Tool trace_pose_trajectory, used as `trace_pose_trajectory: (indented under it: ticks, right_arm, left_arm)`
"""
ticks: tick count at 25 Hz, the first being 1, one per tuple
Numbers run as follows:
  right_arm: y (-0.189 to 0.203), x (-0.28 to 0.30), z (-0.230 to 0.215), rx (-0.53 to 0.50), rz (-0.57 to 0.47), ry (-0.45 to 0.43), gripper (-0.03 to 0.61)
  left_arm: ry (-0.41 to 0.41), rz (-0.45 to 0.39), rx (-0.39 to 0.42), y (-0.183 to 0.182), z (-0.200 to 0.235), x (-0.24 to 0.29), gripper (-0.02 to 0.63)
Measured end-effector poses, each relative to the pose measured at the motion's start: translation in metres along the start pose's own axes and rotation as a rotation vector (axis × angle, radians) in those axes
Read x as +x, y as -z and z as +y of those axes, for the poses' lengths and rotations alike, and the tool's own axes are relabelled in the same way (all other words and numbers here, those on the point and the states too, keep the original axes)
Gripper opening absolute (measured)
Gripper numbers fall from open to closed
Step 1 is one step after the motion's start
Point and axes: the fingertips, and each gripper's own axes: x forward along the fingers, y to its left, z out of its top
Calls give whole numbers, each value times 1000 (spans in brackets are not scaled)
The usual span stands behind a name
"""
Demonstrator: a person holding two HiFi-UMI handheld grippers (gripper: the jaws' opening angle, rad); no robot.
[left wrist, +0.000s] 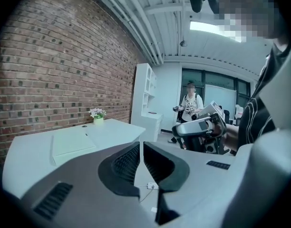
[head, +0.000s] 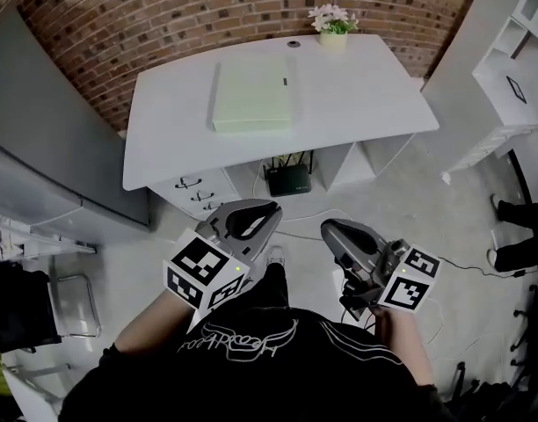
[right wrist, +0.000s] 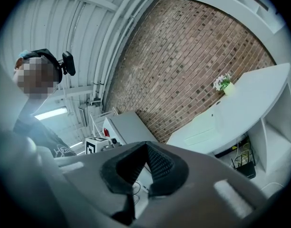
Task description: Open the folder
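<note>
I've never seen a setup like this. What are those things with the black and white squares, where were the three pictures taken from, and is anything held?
A person holds a two-jaw gripper in each hand: left gripper, right gripper; the marker cubes are part of them. One picture comes from a camera on the person's head, the other two from cameras on the grippers. On the white desk are a closed green folder and a flower pot. Both grippers are shut, empty, short of the desk.
</note>
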Motion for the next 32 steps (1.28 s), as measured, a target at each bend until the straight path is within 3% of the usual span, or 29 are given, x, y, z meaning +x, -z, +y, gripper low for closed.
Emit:
trace_pose_trajectory:
  ticks: [6,12,17,21,25,32]
  right_arm:
    - [-15,27,-42,39,2,21,2]
    - [-30,63,-82,74,32,47,2]
    - [-30,81,-119,116,55,78,2]
    - [-31,95,-146,144,69,111,2]
    - [-27,104,-165,170,78,143,2]
    - [-23,112,-199,218,82,183,2]
  left_arm:
    - [-35,54,51,1,50,33,5]
    - [-83,65,34,-5,111,56,26]
    - [-80,60,-31,-4,153,72,46]
    - [-141,87,21,0,191,85,62]
    - [-220,129,90,11,226,94,120]
    - [-265,255,237,40,268,123,134]
